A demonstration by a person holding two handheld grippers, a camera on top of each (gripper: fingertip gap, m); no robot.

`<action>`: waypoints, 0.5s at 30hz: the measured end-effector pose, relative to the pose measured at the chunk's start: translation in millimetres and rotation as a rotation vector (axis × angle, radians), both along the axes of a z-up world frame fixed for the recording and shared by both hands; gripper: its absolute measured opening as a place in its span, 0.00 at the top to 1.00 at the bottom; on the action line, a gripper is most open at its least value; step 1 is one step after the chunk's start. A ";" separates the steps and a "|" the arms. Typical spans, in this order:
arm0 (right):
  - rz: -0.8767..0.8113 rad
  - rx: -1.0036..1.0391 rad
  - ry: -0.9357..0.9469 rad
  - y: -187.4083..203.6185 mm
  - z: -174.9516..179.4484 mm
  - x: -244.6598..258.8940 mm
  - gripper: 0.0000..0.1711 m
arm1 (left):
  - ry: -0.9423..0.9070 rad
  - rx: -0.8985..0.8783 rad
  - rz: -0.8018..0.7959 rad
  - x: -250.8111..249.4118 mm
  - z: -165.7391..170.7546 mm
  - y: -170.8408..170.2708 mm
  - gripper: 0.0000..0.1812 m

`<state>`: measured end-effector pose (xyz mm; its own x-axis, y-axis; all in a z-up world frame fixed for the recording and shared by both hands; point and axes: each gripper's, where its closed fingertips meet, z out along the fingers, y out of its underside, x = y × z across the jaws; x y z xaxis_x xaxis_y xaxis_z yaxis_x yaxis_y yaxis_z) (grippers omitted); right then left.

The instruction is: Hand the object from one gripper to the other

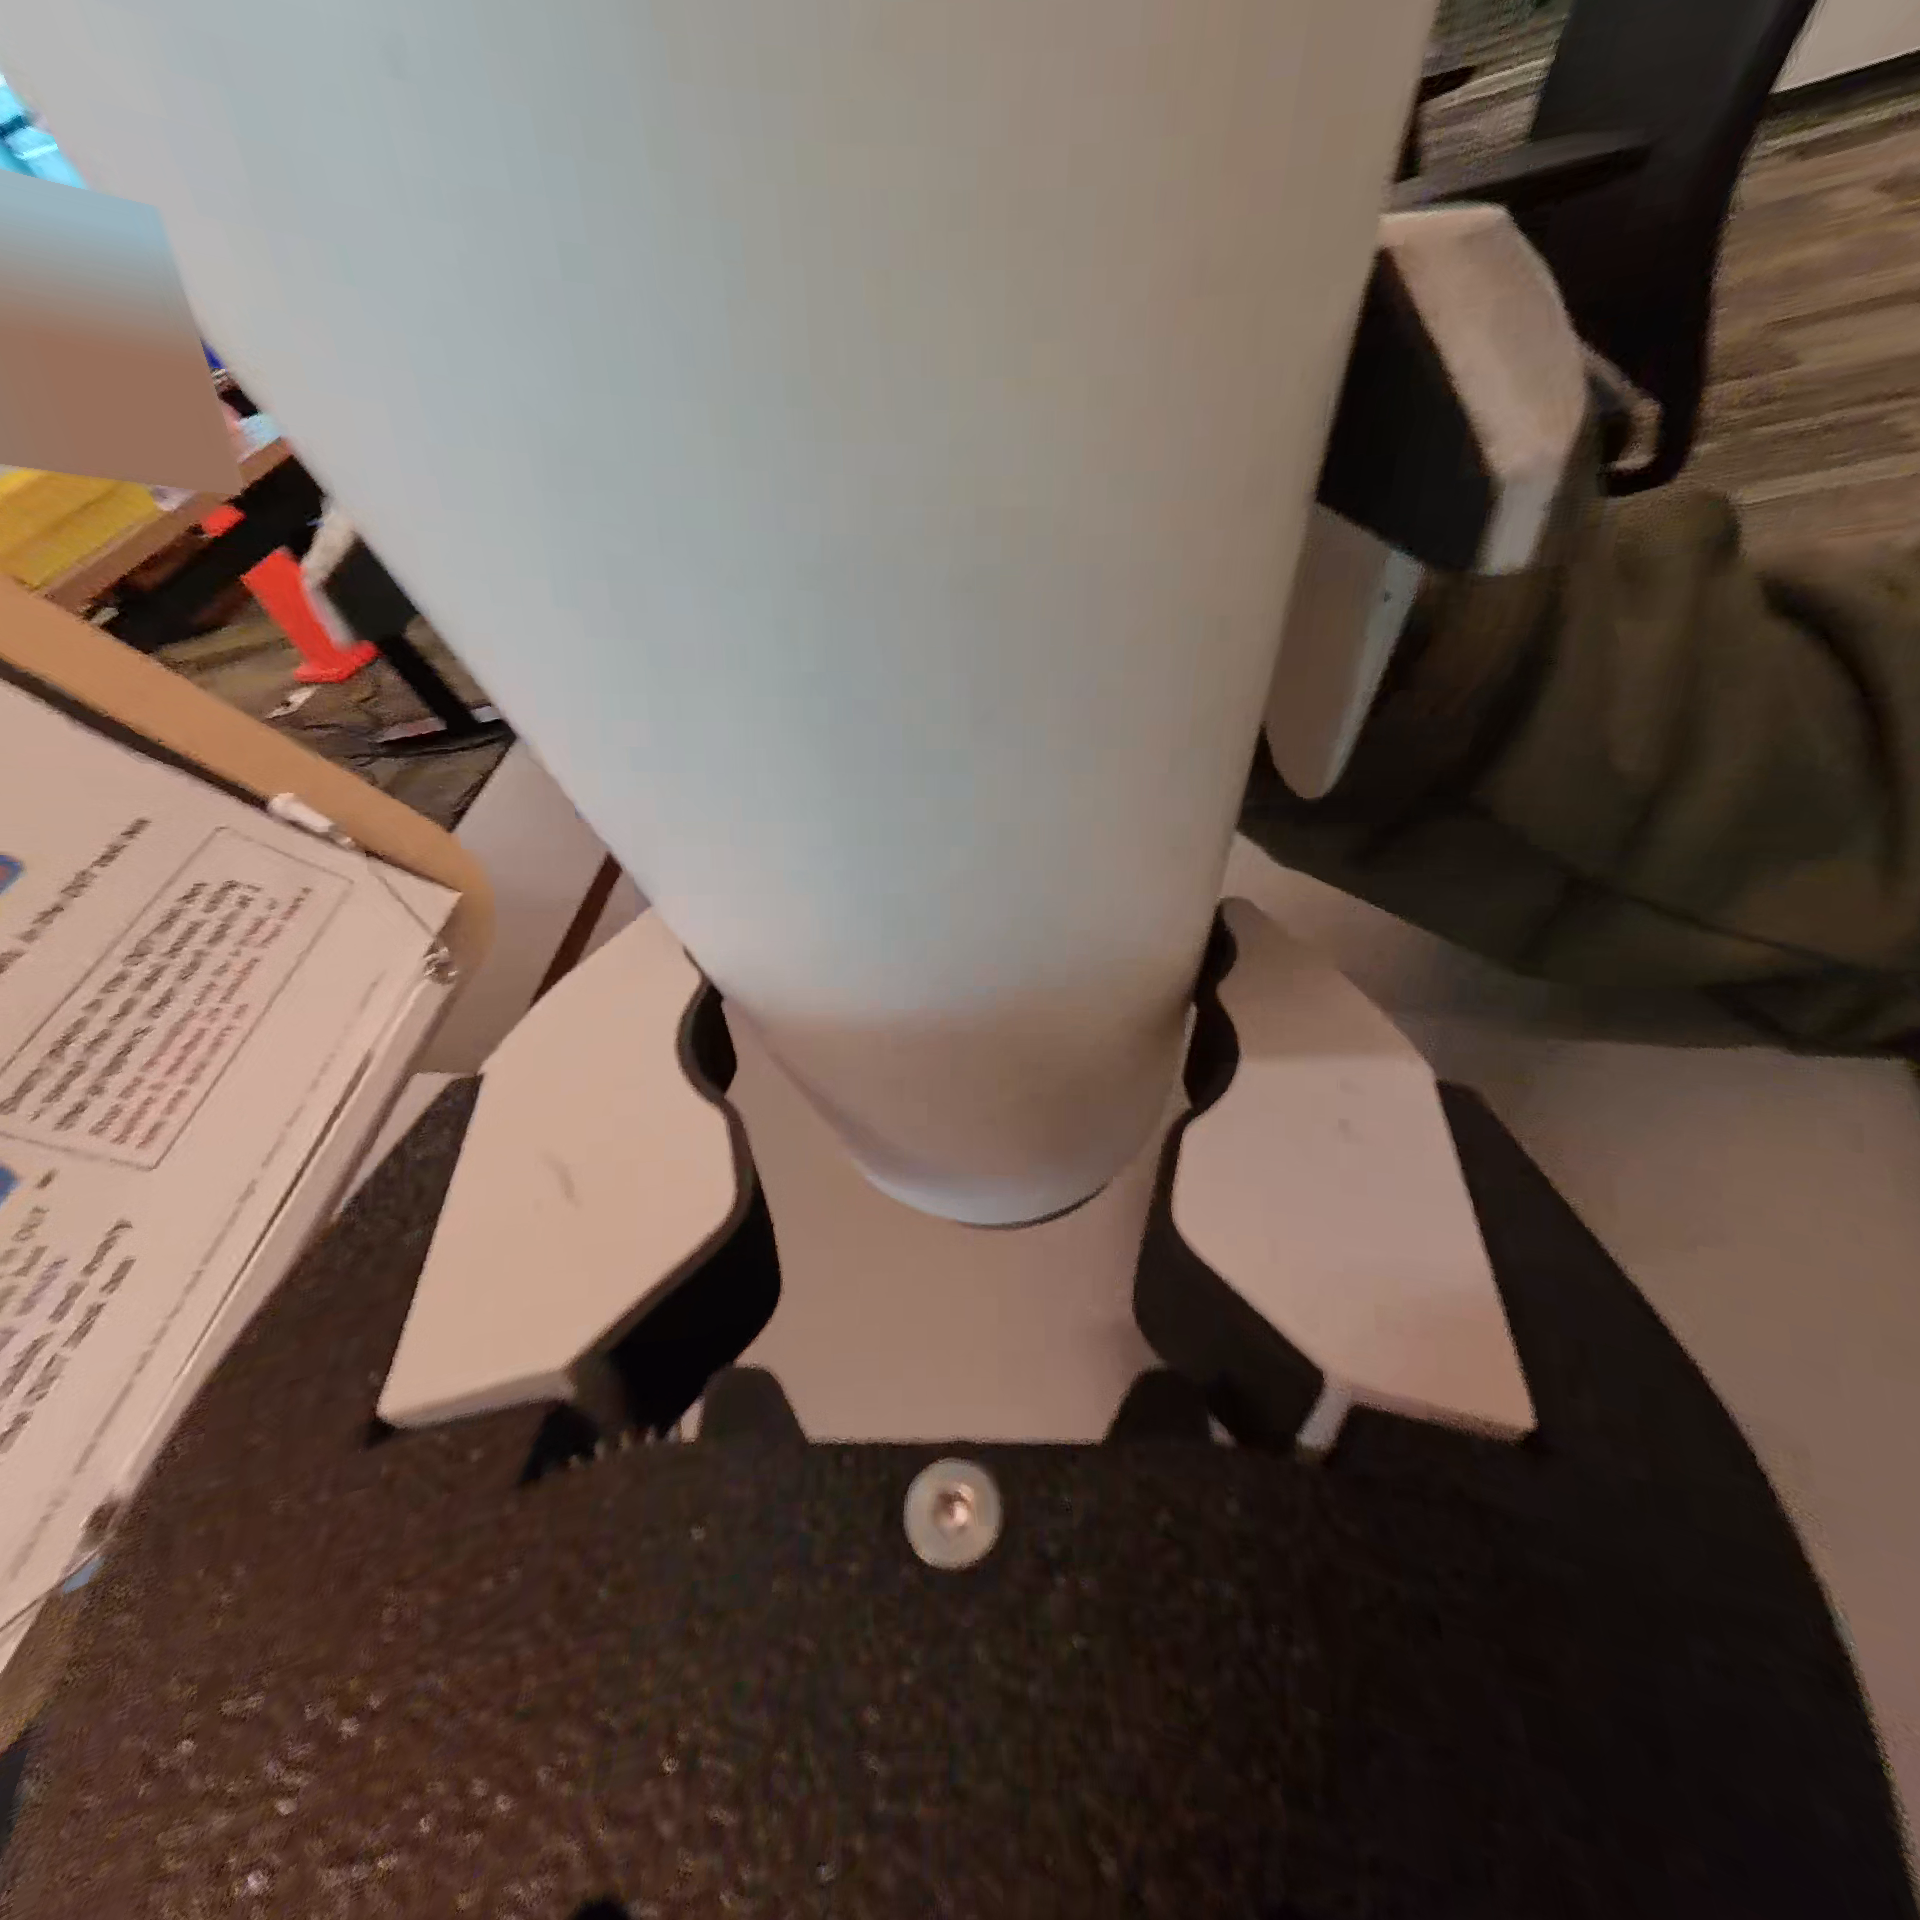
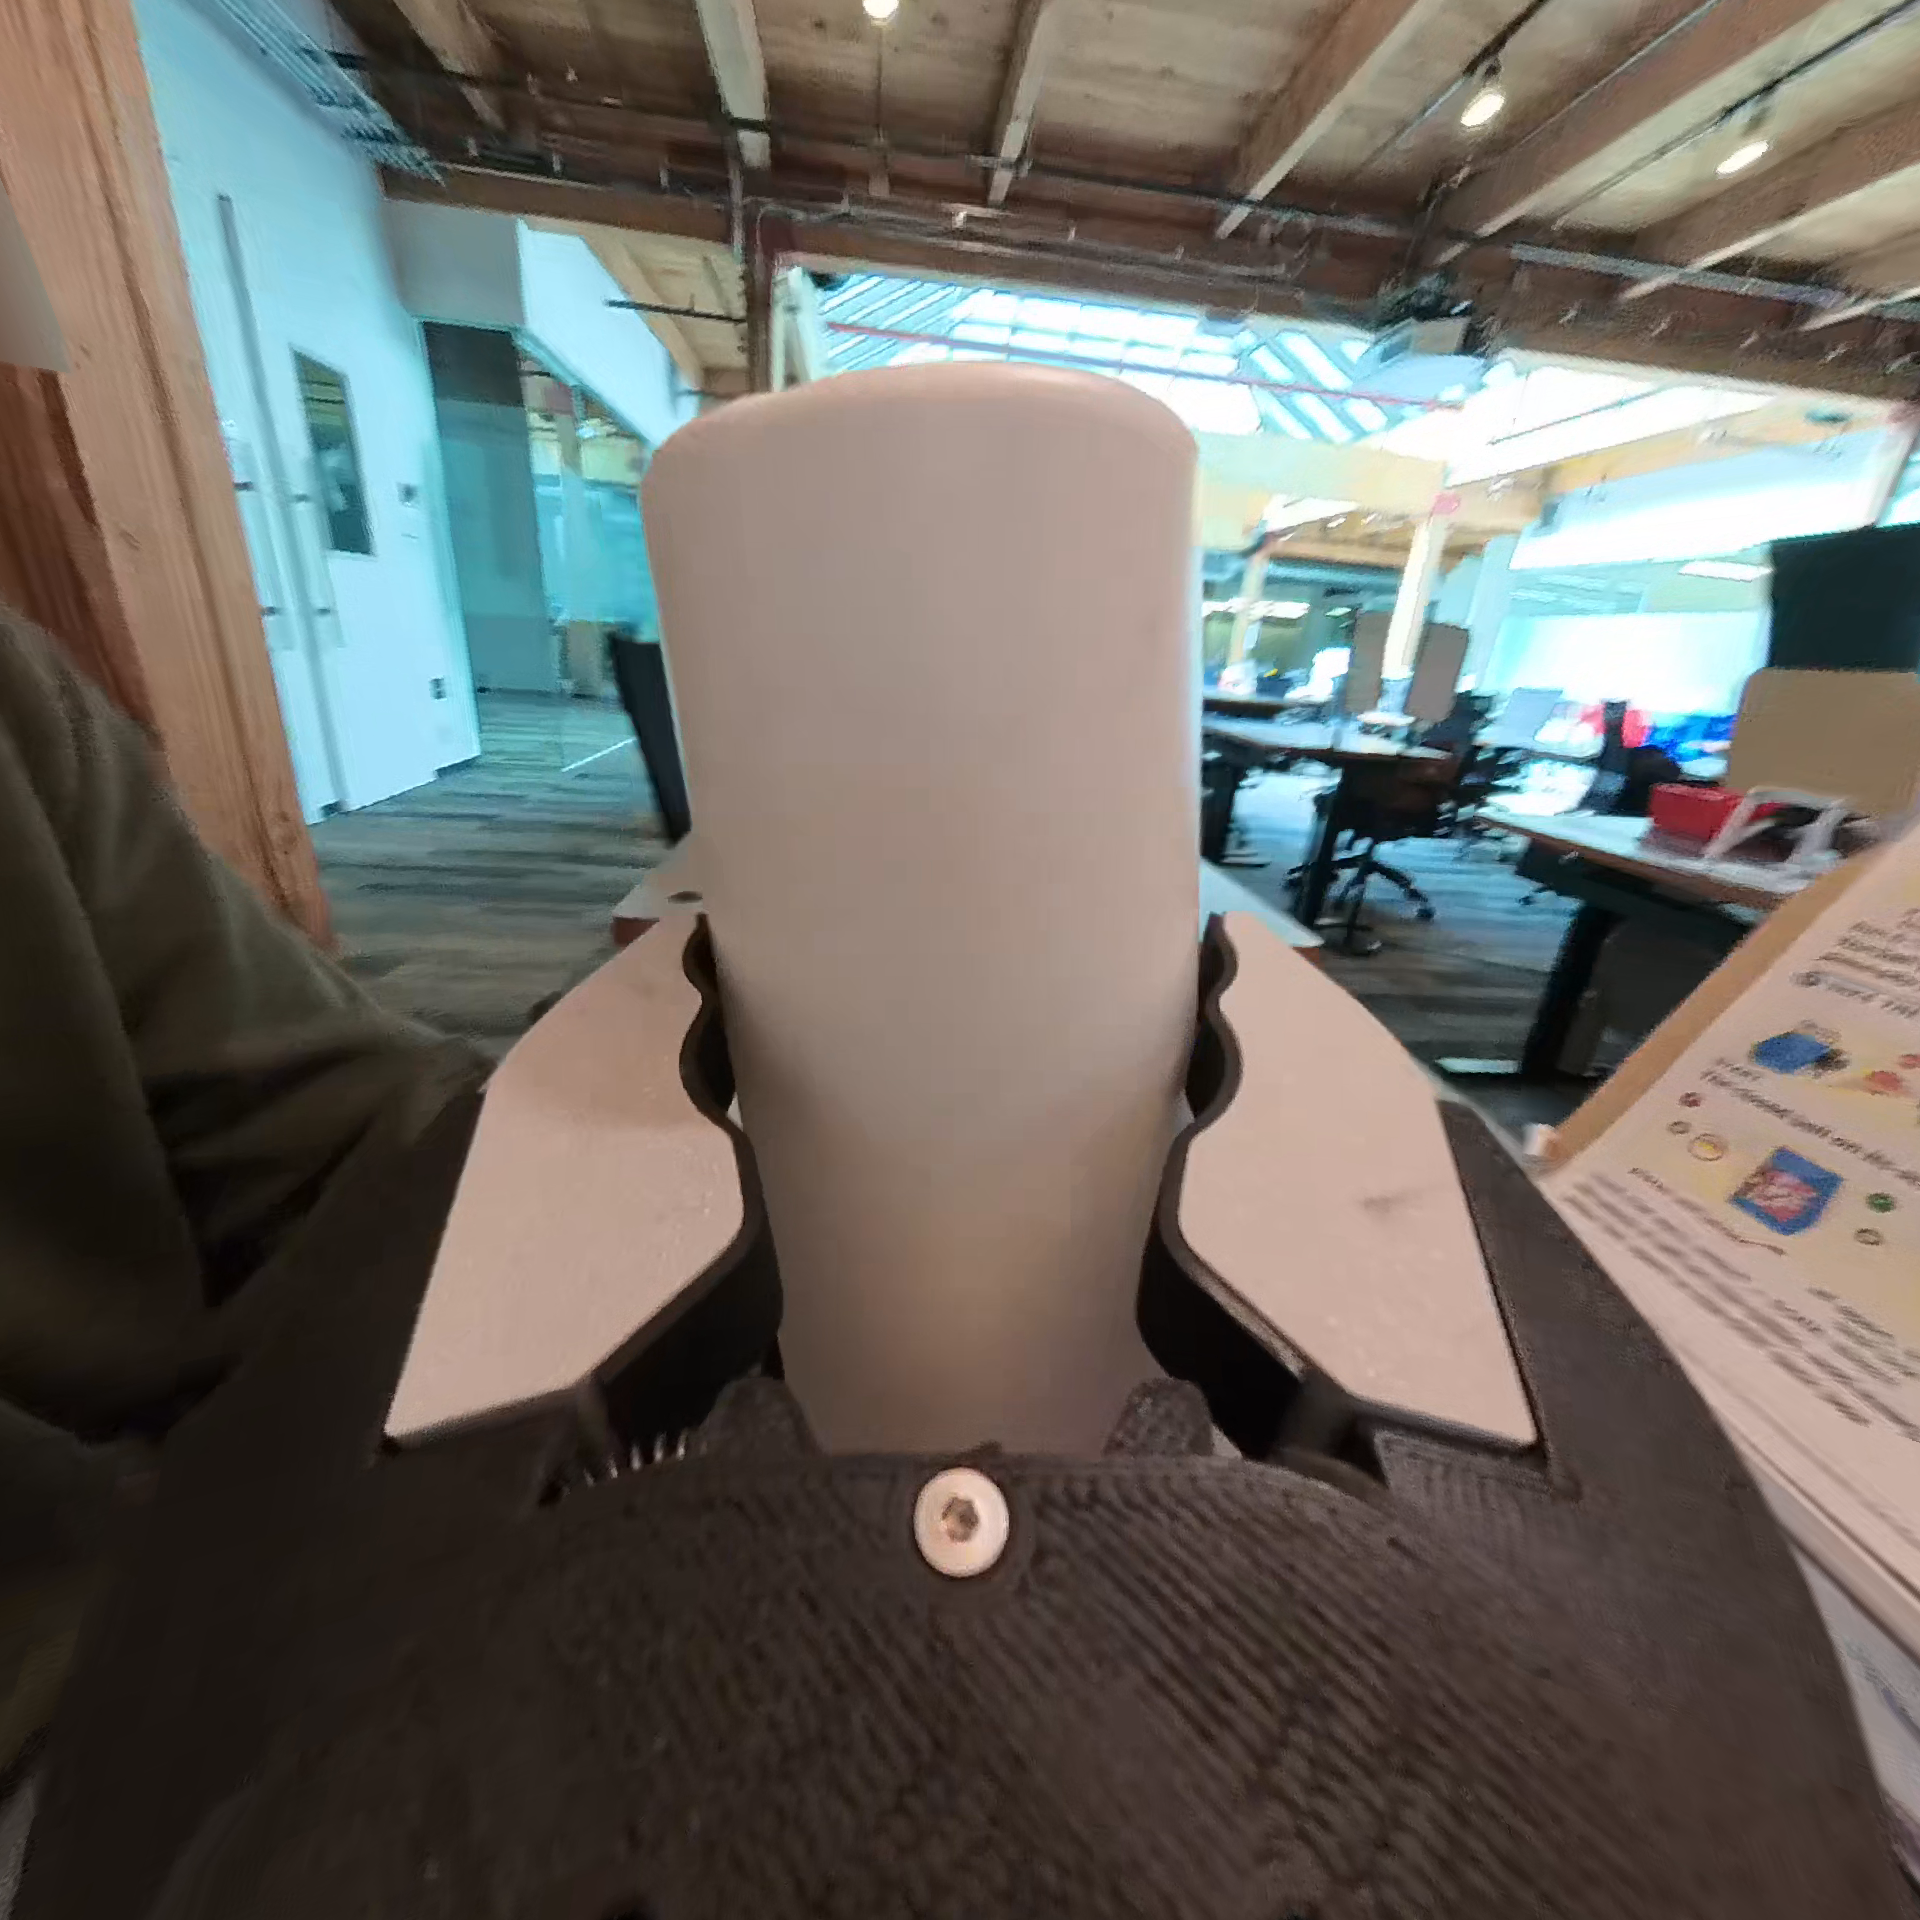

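A tall white cylinder (image 1: 831, 520) fills the left wrist view. Its lower end sits close to the palm of my left gripper (image 1: 961, 966), whose jaws press on both of its sides. Higher up on its right side, a white and black finger (image 1: 1475, 364) of the other gripper lies against it. In the right wrist view the same cylinder (image 2: 935, 779) stands upright between the jaws of my right gripper (image 2: 951, 966), which close on its sides. Its top end is free, and its lower part runs down out of sight behind the gripper body.
A printed instruction sheet on a board lies at the left (image 1: 156, 1039) and shows at the right in the right wrist view (image 2: 1766, 1195). A person's olive sleeve (image 1: 1662, 779) is close by. A wooden post (image 2: 125, 520) and office desks with chairs (image 2: 1403, 790) stand beyond. My hands' fingertips stand some 8 cm from each other.
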<state>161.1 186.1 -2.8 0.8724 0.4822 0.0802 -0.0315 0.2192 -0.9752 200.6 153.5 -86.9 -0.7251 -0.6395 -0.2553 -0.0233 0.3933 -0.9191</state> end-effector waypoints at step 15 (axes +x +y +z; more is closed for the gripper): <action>-0.278 -0.176 -0.121 21.6 -45.1 39.5 0.45 | -0.028 -0.473 0.394 19.0 51.7 73.7 0.53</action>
